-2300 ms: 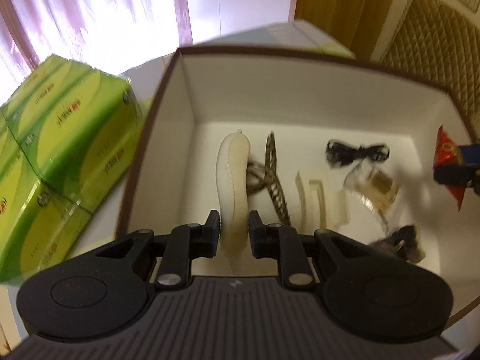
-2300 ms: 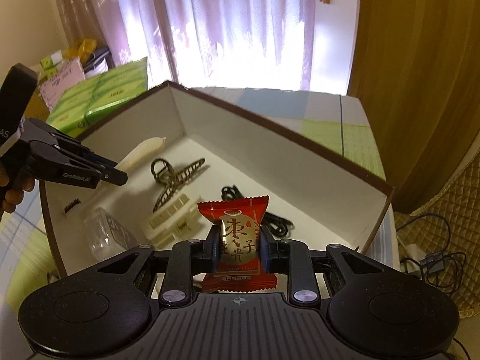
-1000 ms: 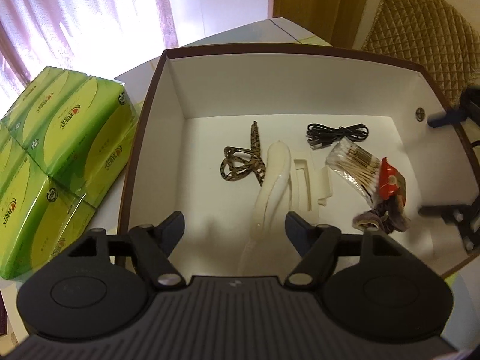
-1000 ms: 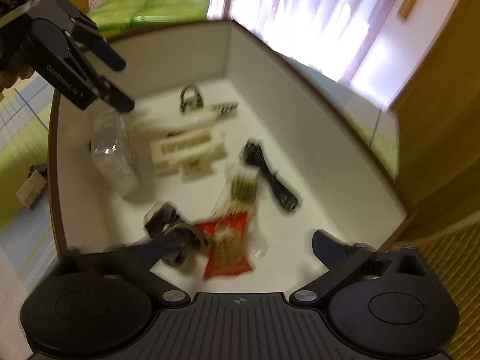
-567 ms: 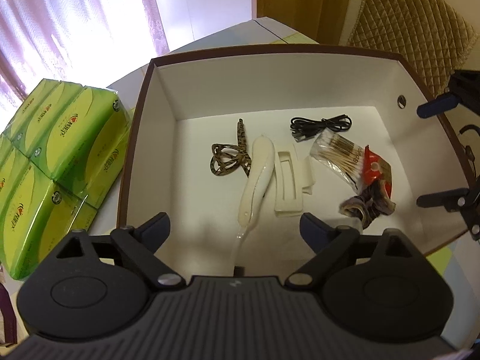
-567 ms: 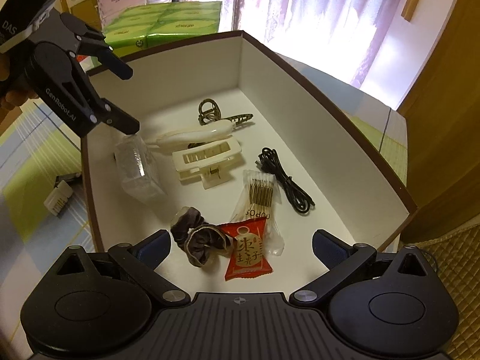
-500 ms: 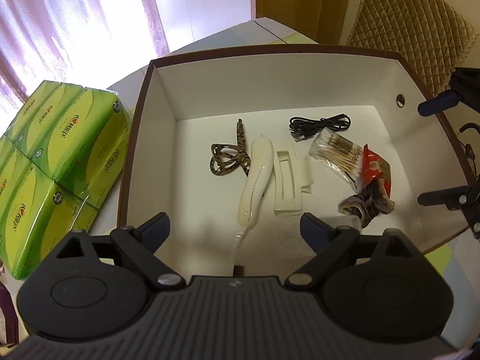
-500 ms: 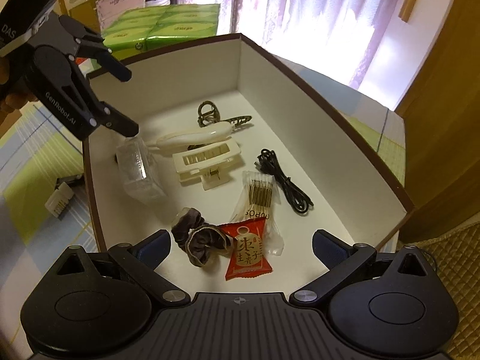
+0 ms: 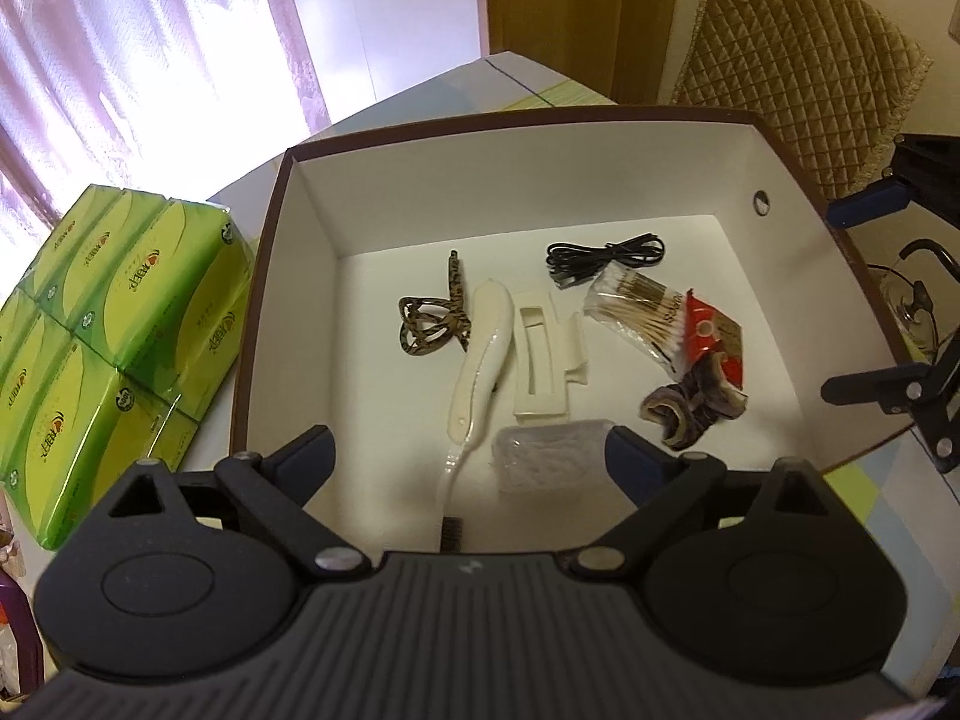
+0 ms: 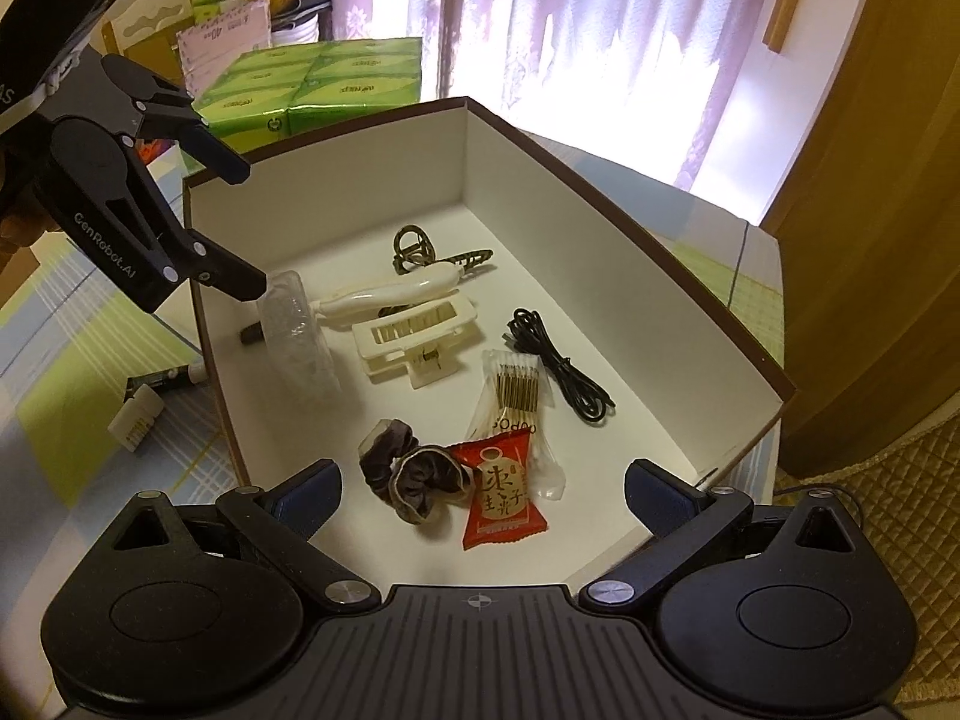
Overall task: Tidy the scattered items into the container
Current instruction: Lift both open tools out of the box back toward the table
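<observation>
A brown-rimmed white box (image 9: 282, 192) (image 10: 606, 192) holds a cream razor (image 9: 480, 360) (image 10: 408, 288), a leopard hair claw (image 9: 432, 318) (image 10: 420, 249), a cream hair clip (image 9: 540, 360) (image 10: 414, 330), a black cable (image 9: 600, 255) (image 10: 558, 372), a cotton swab pack (image 9: 642, 306) (image 10: 510, 396), a red snack packet (image 9: 717, 336) (image 10: 501, 492), a scrunchie (image 9: 690, 408) (image 10: 414, 474) and a clear packet (image 9: 546, 462) (image 10: 294, 324). My left gripper (image 9: 468, 450) (image 10: 240, 228) is open and empty over the near wall. My right gripper (image 10: 480, 492) (image 9: 852, 300) is open and empty above the box's other end.
Green tissue packs (image 9: 108, 312) (image 10: 312, 84) stand beside the box. A small white comb-like item (image 10: 135, 420) and a dark tube (image 10: 174, 375) lie on the checked tablecloth outside the box. A quilted chair back (image 9: 798, 60) stands behind.
The left gripper opened and let the razor fall into the box; the right opened and dropped the red snack packet by the scrunchie. Both grippers then drew back and now hold still.
</observation>
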